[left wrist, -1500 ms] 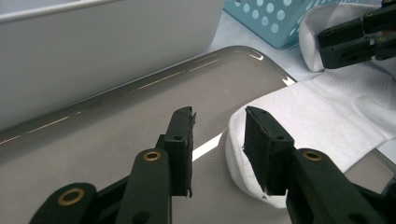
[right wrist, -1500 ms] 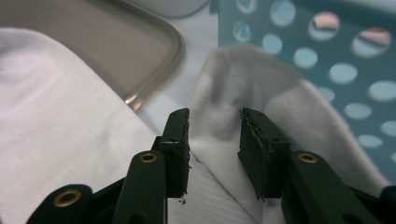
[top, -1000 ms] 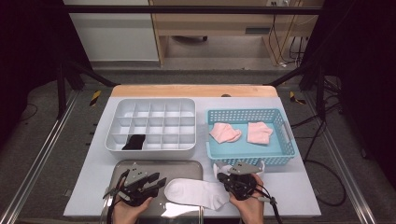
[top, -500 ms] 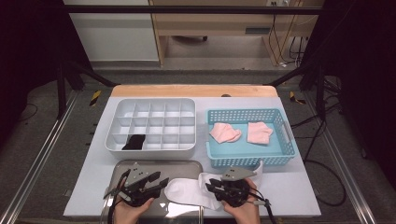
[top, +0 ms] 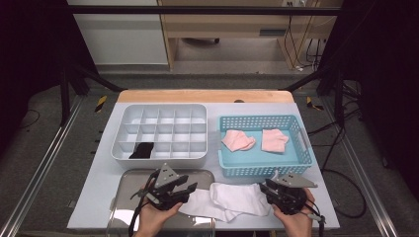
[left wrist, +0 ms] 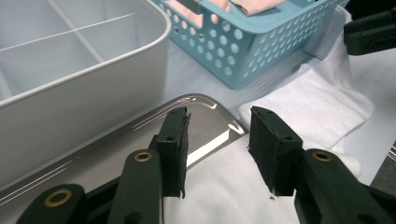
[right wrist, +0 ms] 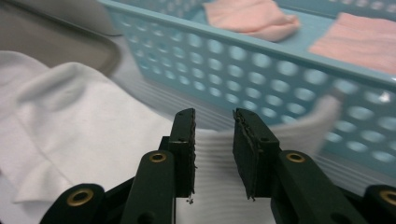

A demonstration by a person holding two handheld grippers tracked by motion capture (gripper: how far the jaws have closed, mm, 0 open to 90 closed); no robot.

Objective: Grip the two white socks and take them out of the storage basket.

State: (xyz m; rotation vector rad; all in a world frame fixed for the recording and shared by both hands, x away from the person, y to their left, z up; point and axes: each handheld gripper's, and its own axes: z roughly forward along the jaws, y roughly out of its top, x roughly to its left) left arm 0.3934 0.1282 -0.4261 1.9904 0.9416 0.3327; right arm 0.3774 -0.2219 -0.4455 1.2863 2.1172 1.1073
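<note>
At the near edge of the desk, your right gripper (top: 280, 193) has slid back off the white sock (top: 232, 201), which now lies flat beside the tray (top: 129, 179), and both sets of fingers stand open and empty, ready to fold.

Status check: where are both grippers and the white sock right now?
Left gripper open, over white sock at the metal tray. Right gripper part open, sock cuff between its fingers. Blue basket close ahead.
</note>
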